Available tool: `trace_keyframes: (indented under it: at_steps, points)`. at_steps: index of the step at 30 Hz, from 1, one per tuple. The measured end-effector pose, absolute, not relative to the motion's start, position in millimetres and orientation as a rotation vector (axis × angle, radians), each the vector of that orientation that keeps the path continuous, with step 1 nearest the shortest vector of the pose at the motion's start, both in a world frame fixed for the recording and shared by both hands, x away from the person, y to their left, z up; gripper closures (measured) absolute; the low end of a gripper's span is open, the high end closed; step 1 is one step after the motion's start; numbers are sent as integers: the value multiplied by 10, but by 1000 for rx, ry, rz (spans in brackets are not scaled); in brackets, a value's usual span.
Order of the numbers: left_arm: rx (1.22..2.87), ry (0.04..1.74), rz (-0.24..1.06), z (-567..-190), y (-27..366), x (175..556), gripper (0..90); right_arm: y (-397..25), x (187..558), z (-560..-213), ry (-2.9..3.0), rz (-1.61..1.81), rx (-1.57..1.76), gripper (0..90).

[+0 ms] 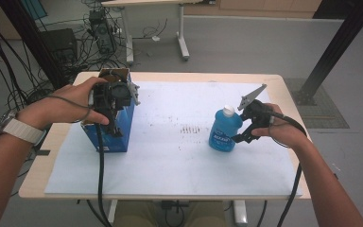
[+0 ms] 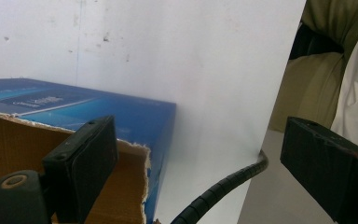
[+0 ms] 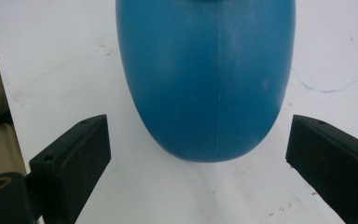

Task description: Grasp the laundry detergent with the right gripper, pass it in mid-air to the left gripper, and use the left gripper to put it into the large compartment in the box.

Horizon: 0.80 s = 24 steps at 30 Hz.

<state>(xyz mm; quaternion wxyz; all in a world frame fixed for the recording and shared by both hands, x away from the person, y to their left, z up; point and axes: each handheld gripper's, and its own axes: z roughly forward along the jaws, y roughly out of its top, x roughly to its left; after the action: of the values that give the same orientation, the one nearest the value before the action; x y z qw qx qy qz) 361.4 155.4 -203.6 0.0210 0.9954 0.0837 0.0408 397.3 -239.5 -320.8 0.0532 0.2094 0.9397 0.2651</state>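
A wooden table (image 1: 283, 85) covered by a white sheet (image 1: 170, 161), seen from above, with a person's two hands each holding a two-jaw gripper. At the left, the left gripper (image 1: 115, 106) is held over the open top of a blue cardboard box (image 1: 118, 139) standing upright near the sheet's left edge; in the left gripper view its jaws stand wide apart and grasp nothing, one jaw above the box's torn brown inner wall (image 2: 9, 149), the gripper's ribbed cable (image 2: 223, 186) trailing below. At the right, a blue bottle (image 1: 225, 128) with a white cap (image 1: 227, 111) stands upright on the sheet, well apart from the box. The right gripper (image 1: 246, 135) sits just beside the bottle's right side; in the right gripper view its jaws are spread, released, flanking the bottle's rounded body (image 3: 205, 79) without touching it.
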Motion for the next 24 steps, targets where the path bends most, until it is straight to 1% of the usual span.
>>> trace_keyframes:
  at_steps: [24]
  points:
    - [3083, 262, 126, -2030, 1574, 3610, 116, -2391, 3984, -3199, 2856, 796, 644, 65]
